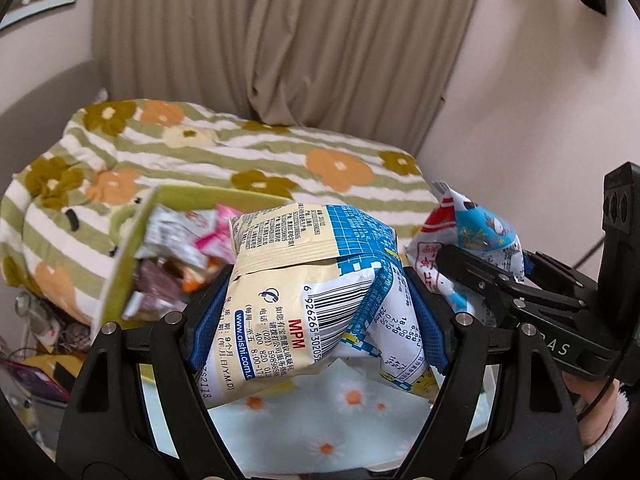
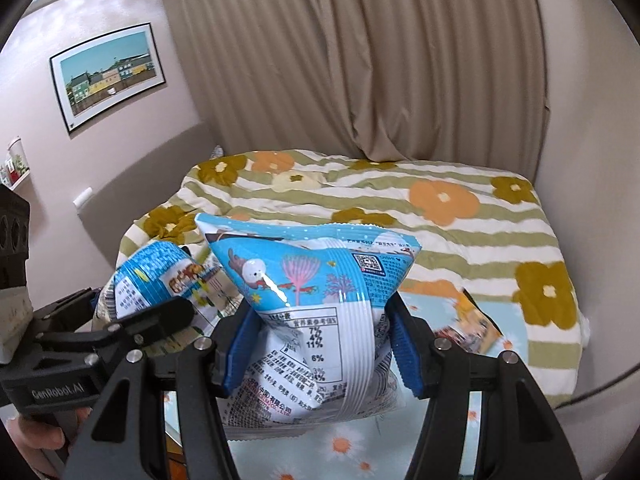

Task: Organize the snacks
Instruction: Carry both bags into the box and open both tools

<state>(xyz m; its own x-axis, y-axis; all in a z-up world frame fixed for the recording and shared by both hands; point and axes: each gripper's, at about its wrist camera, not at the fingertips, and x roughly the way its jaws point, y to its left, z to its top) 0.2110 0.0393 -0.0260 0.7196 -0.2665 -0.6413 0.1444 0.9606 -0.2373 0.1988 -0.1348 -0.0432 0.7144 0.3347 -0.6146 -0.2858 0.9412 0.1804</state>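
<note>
1. Left gripper [image 1: 316, 316]: jaws part-open, blue pads [image 1: 206, 320] pressed into both sides of a cream-and-blue snack bag [image 1: 304, 280]. Bag is pinched at mid-body and creased; barcode and printed back face the camera. Its top end sticks out past the fingertips and its lower end hangs toward the camera.
2. Right gripper [image 2: 320, 344]: jaws narrower, blue pads [image 2: 406, 354] clamped on a light-blue snack bag [image 2: 316, 276] with cartoon print. The nutrition panel sits between the fingers, and the puffed top flares out beyond the tips.
3. Both bags are clear of any surface, held up side by side. In the left view the right gripper and its bag sit just to the right; in the right view the left gripper and its bag sit just to the left.
4. Left of the left gripper: green box [image 1: 120, 264], tilted, with mixed small snack packets [image 1: 176, 240] inside. It is blurred, so the contents are not readable.
5. Below both grippers: pale-blue daisy-print cloth [image 2: 352, 448].
6. Right of the right gripper: yellow-orange packet [image 2: 472, 324] lying on that cloth, blurred.
7. Beyond: bed with green-striped floral quilt [image 2: 460, 208], beige curtain [image 2: 352, 60], framed picture [image 2: 108, 74] on the wall.
</note>
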